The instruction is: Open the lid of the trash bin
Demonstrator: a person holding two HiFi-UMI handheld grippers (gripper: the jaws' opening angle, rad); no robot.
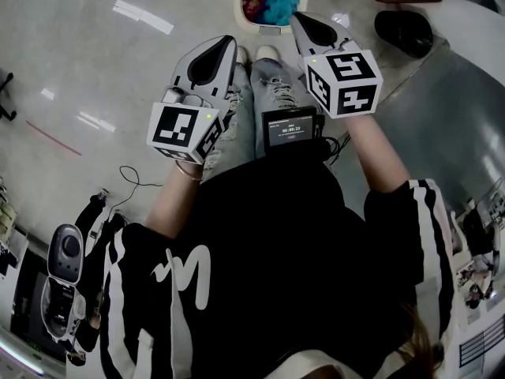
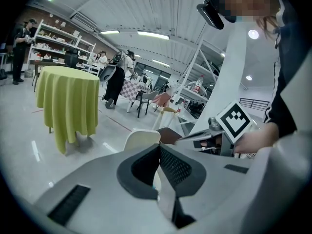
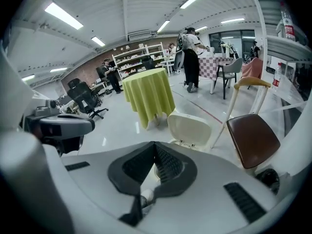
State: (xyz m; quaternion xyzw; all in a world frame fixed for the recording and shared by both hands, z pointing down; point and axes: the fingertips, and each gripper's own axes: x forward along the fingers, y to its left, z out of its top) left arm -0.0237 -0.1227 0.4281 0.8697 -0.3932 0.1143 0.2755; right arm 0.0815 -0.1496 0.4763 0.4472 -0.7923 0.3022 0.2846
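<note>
Trash bin [image 1: 268,2] is sitting just ahead of my jaws, its cream lid [image 3: 189,129] standing raised. I'm seeing the left gripper [image 2: 159,155] with its jaws pressing together on nothing, and the right gripper [image 3: 155,152] doing the same. The bin is resting on a glossy pale grey floor [image 1: 87,69], just past the person's shoes [image 1: 267,52], with blue and pink stuff showing inside. A brown-seated chair [image 3: 253,138] is standing just beside it. Farther out, a round table [image 3: 147,94] is wearing a yellow-green cloth. People [image 3: 191,57] are standing near shelves [image 3: 139,57] along a brick wall [image 3: 92,69], under strip lights [image 3: 63,14].
</note>
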